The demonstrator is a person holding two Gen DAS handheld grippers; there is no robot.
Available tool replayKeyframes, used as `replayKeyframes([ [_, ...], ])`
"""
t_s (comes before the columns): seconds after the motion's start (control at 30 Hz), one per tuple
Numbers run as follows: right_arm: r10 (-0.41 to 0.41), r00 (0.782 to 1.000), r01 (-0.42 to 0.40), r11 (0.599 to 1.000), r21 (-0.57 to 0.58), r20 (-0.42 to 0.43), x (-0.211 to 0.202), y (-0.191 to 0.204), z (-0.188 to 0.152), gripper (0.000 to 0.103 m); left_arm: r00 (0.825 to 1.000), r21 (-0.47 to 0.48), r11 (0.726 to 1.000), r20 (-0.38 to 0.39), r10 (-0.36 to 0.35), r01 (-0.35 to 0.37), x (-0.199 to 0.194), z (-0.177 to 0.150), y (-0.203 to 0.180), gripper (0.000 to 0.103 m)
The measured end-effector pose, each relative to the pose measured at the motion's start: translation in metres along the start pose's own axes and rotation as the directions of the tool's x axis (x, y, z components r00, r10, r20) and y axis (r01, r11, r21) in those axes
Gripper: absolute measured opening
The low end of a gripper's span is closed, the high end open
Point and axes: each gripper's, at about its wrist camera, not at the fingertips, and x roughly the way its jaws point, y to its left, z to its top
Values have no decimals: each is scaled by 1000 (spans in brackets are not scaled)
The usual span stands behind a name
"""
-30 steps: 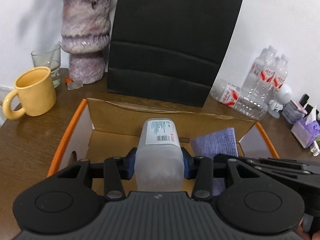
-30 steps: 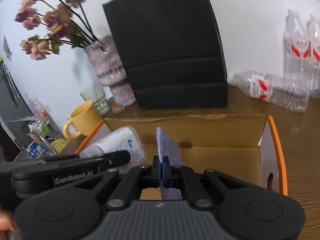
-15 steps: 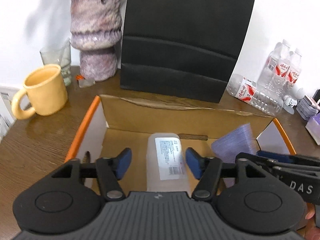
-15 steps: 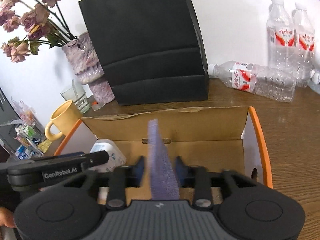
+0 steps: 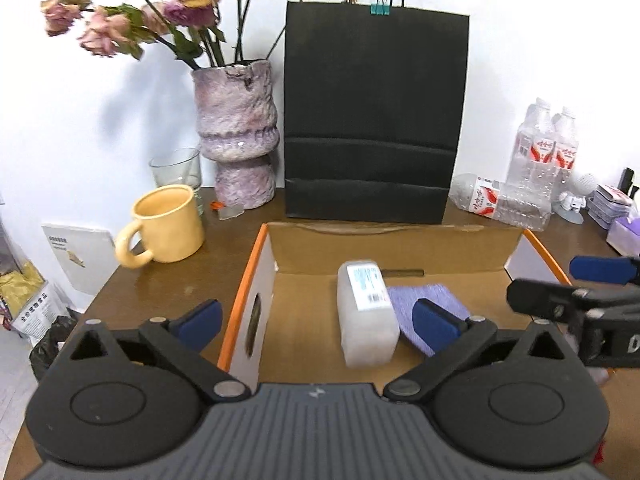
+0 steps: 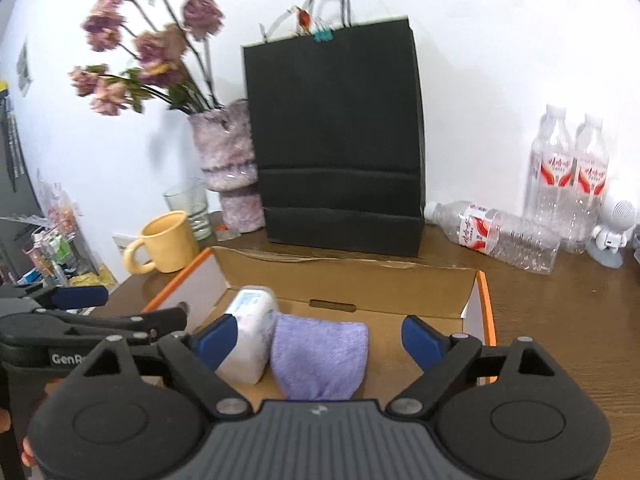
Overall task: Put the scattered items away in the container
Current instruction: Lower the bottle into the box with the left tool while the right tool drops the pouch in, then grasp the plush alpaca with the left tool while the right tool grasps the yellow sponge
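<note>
— What's in your hands right now?

— Nothing gripped. My left hand-held gripper (image 5: 316, 316) is spreading its jaws wide, blue pads clear of everything; the frosted plastic bottle (image 5: 366, 316) lies below between them, untouched. My right hand-held gripper (image 6: 316, 340) is opening too, its pads apart from the purple cloth (image 6: 320, 356) underneath.

— Describe those two.

— The bottle is a translucent, squarish, round-shouldered thing with a white printed label, lying on its side. The cloth is a soft, nubby, folded towel, touching the bottle's right side. Both rest on the floor of the cardboard box (image 5: 400, 244), plain brown corrugated inside, white outside with orange edges, flaps open.

— And around the box?

— It sits on a dark wood-grain desk (image 6: 560, 320). Toward the desk's back edge stands a matte black paper bag (image 5: 376, 120); towards the back left corner a glossy yellow mug (image 5: 168, 224), a clear glass (image 5: 176, 168) and a mottled purple vase (image 5: 238, 132). Crinkly clear water bottles (image 6: 568, 176) stand back right.
</note>
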Motion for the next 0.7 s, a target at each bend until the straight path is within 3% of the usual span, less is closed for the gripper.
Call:
replayKeyframes([
  [0.4, 15, 1000, -14, 995, -94, 15, -91, 21, -38, 89, 998, -20, 998, -9, -59, 59, -74, -55, -4, 103],
  [0.7, 14, 999, -18, 991, -130, -31, -122, 21, -82, 89, 996, -41, 996, -24, -82, 81, -105, -95, -5, 103],
])
